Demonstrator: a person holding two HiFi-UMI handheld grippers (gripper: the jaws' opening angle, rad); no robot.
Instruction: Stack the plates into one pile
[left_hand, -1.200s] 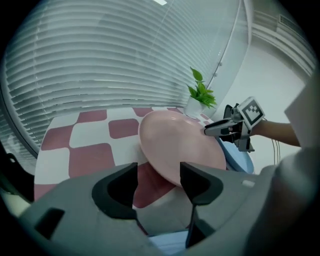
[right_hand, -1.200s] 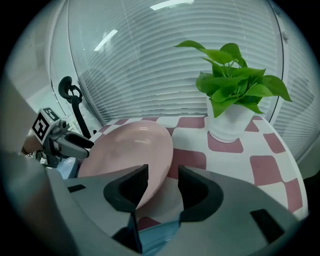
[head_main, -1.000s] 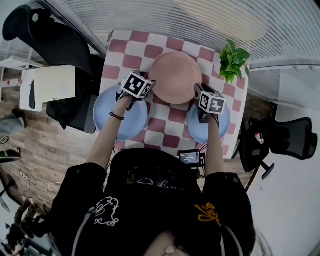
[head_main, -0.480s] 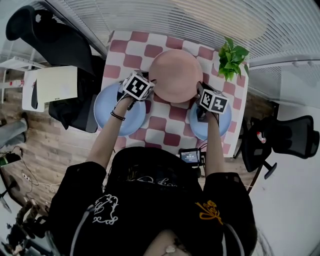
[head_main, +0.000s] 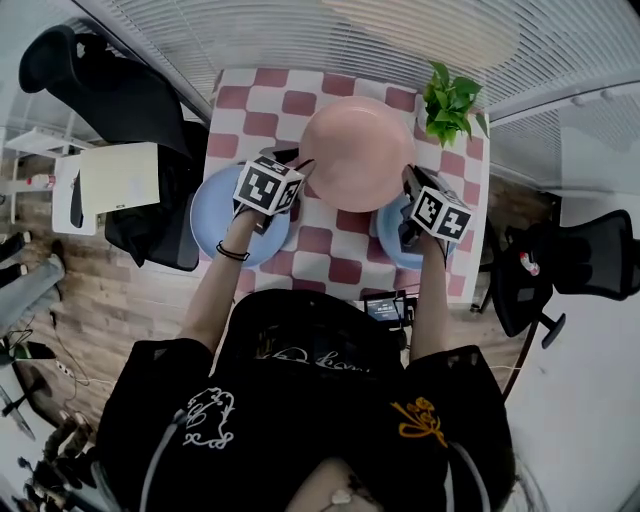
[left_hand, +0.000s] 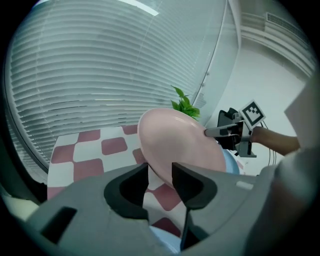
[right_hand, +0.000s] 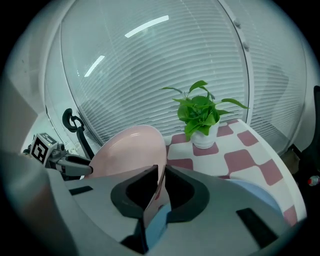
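Note:
A pink plate (head_main: 358, 152) hangs tilted a little above the checkered table (head_main: 335, 243), held at both sides. My left gripper (head_main: 298, 165) has the plate's left rim (left_hand: 175, 145) between its closing jaws. My right gripper (head_main: 410, 182) is closing tight on the right rim (right_hand: 127, 150), which stands edge-on between the jaws. A large blue plate (head_main: 212, 212) lies under my left wrist. Under my right gripper lies a smaller blue plate (head_main: 392, 240). In the left gripper view the right gripper (left_hand: 212, 132) shows at the plate's far edge.
A potted green plant (head_main: 450, 100) stands at the table's far right corner, close to the pink plate. A small black device (head_main: 385, 308) sits at the near table edge. Black chairs stand at the left (head_main: 100, 90) and the right (head_main: 580, 260).
Both grippers have closed on the pink plate's rims. The plate has come up off the table and looks larger and nearer the plant.

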